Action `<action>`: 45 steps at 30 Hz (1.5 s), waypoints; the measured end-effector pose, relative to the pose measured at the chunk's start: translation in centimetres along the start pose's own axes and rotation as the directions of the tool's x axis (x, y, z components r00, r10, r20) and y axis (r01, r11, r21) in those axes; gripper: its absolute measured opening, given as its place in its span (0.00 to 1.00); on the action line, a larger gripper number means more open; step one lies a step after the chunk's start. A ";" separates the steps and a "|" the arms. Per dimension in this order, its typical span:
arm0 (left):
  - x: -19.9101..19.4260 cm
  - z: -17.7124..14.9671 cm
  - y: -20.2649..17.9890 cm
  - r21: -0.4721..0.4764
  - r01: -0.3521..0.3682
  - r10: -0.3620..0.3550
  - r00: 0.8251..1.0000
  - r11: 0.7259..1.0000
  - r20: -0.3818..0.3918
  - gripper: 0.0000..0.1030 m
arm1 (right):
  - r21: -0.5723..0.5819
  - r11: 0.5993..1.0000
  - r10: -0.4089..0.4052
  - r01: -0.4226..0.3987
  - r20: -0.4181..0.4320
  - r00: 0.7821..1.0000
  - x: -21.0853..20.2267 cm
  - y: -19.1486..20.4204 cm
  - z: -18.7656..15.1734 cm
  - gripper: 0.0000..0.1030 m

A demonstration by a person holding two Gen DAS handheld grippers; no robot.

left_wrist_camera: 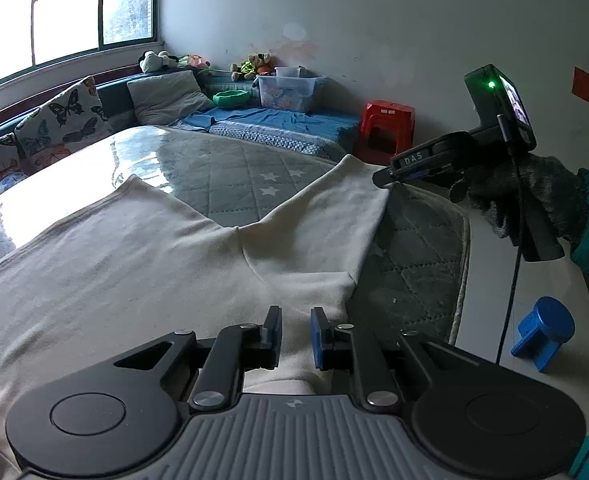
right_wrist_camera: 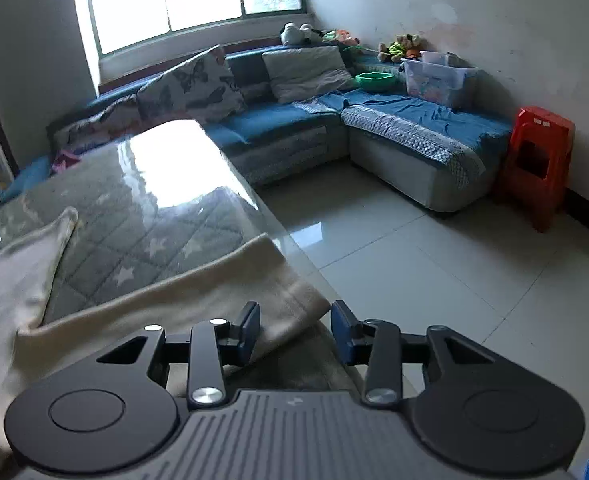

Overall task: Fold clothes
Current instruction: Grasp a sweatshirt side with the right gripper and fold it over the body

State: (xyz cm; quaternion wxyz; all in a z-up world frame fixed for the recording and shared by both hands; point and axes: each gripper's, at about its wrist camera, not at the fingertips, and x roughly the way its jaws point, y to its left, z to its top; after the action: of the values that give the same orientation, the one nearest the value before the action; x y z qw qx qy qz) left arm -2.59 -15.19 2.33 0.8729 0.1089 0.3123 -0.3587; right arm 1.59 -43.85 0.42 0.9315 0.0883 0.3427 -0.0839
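Observation:
A cream pair of trousers (left_wrist_camera: 134, 264) lies spread on the glass-topped table (left_wrist_camera: 222, 168), its two legs pointing away. My left gripper (left_wrist_camera: 296, 334) is open, its fingers just above the cloth near the waist end. My right gripper (right_wrist_camera: 294, 328) is open over the end of the right leg (right_wrist_camera: 214, 296), at the table's right edge; it also shows in the left wrist view (left_wrist_camera: 382, 178), its tip at the leg's hem.
A grey quilted mat (left_wrist_camera: 414, 272) lies under the glass. A blue corner sofa (right_wrist_camera: 394, 120) with cushions, toys and a plastic box (right_wrist_camera: 438, 78) stands behind. A red stool (right_wrist_camera: 534, 164) is by the wall, a blue stool (left_wrist_camera: 542, 332) on the tiled floor.

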 end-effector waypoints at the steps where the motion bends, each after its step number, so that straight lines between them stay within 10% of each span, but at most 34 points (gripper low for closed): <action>1: 0.0 0.0 0.0 0.000 0.000 0.000 1.000 1.000 0.000 0.17 | 0.003 1.000 0.000 0.000 0.005 1.000 0.1 0.0 0.0 0.23; 3: 0.1 0.1 -0.1 0.001 0.001 -0.001 1.000 1.000 -0.001 0.17 | -0.013 1.000 0.003 -0.003 0.013 1.000 0.0 0.2 0.2 0.08; 17: 1.2 -0.3 -0.6 0.009 0.017 -0.017 1.000 1.000 -0.013 0.23 | -0.064 0.998 -0.001 0.005 0.066 0.998 0.0 0.4 1.6 0.07; 27: -2.4 -0.5 1.5 -0.083 -0.043 0.047 0.997 0.996 0.054 0.29 | -0.213 0.967 0.175 -0.139 0.156 0.972 -6.2 4.9 5.7 0.07; 34: -6.0 -3.0 4.1 -0.182 -0.142 0.153 0.987 0.973 0.050 0.31 | -0.366 0.877 0.383 -0.310 0.143 0.913 -10.9 11.9 7.3 0.07; 45: -11.0 -7.5 6.8 -0.348 -0.254 0.284 0.958 0.903 0.037 0.33 | -0.533 0.632 0.623 -0.563 -0.083 0.778 -11.4 25.5 3.8 0.07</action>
State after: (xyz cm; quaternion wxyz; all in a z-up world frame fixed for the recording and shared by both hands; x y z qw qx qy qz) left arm -7.45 -1.06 3.07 0.9323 -0.0170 0.3132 -0.1801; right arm 0.94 -18.91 13.42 0.9104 -0.0694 0.2525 0.3203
